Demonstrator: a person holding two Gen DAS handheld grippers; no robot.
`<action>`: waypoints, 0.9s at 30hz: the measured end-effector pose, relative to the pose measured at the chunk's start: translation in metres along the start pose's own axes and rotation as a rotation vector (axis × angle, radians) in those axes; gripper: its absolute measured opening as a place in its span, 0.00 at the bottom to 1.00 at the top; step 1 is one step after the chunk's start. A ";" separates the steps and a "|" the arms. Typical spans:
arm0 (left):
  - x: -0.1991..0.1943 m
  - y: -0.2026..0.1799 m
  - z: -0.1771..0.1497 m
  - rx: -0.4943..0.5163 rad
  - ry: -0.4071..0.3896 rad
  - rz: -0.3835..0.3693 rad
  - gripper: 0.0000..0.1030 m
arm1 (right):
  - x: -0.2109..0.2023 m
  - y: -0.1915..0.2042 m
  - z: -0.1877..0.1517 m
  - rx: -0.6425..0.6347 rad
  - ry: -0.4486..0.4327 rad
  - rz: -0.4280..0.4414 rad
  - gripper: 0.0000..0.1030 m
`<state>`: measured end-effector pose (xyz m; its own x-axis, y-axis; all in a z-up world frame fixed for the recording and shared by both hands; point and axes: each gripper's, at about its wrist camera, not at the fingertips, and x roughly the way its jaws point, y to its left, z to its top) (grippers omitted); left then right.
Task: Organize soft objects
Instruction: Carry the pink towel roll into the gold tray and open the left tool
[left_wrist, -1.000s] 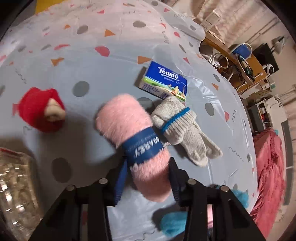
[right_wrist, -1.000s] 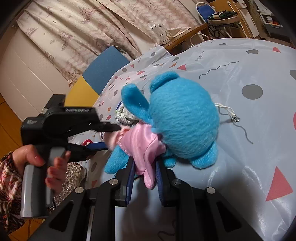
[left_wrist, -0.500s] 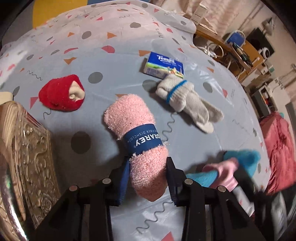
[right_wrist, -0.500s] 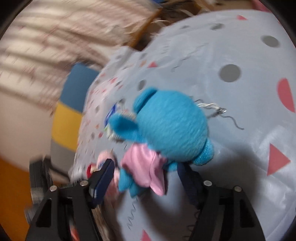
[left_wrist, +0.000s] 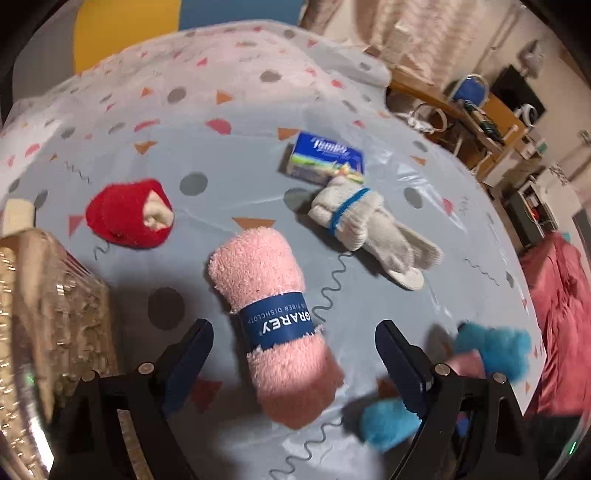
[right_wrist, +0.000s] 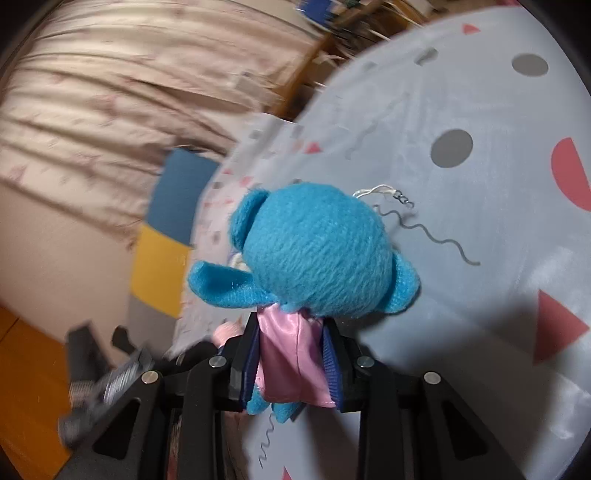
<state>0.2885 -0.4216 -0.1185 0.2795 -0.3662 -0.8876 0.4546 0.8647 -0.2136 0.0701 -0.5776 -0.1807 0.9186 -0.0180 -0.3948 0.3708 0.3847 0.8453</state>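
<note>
A rolled pink towel (left_wrist: 269, 317) with a blue paper band lies on the patterned sheet between the wide jaws of my left gripper (left_wrist: 293, 332). The jaws are opening and neither pad touches the roll. To the lower right of it, a blue plush toy (left_wrist: 491, 347) in a pink dress appears blurred. In the right wrist view the same blue plush toy (right_wrist: 317, 254) fills the centre, seen from behind. My right gripper (right_wrist: 290, 350) is closing and its pads press on the toy's pink dress.
On the sheet (left_wrist: 229, 155) lie a red plush piece (left_wrist: 129, 214), a blue tissue pack (left_wrist: 325, 158) and bundled grey socks (left_wrist: 369, 229). A clear plastic container (left_wrist: 48, 314) stands at the left. A desk with clutter (left_wrist: 480, 114) and red bedding (left_wrist: 561, 314) lie beyond the right edge.
My left jaws have sprung apart and let go of the pink towel. My right jaws opened wide around the blue toy, then closed again on its pink dress while the wrist rolled.
</note>
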 end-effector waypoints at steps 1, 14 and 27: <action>0.005 0.001 0.001 -0.012 0.012 0.005 0.77 | -0.003 -0.002 -0.004 -0.013 -0.008 0.020 0.29; -0.035 -0.009 -0.008 0.084 -0.048 -0.057 0.37 | 0.005 0.013 -0.021 -0.187 -0.038 0.002 0.28; -0.174 0.024 -0.044 0.166 -0.236 -0.208 0.37 | -0.001 0.010 -0.024 -0.193 -0.040 -0.001 0.28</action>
<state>0.2137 -0.3217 0.0131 0.3454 -0.6147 -0.7092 0.6483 0.7027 -0.2933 0.0694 -0.5514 -0.1802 0.9245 -0.0535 -0.3774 0.3418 0.5546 0.7587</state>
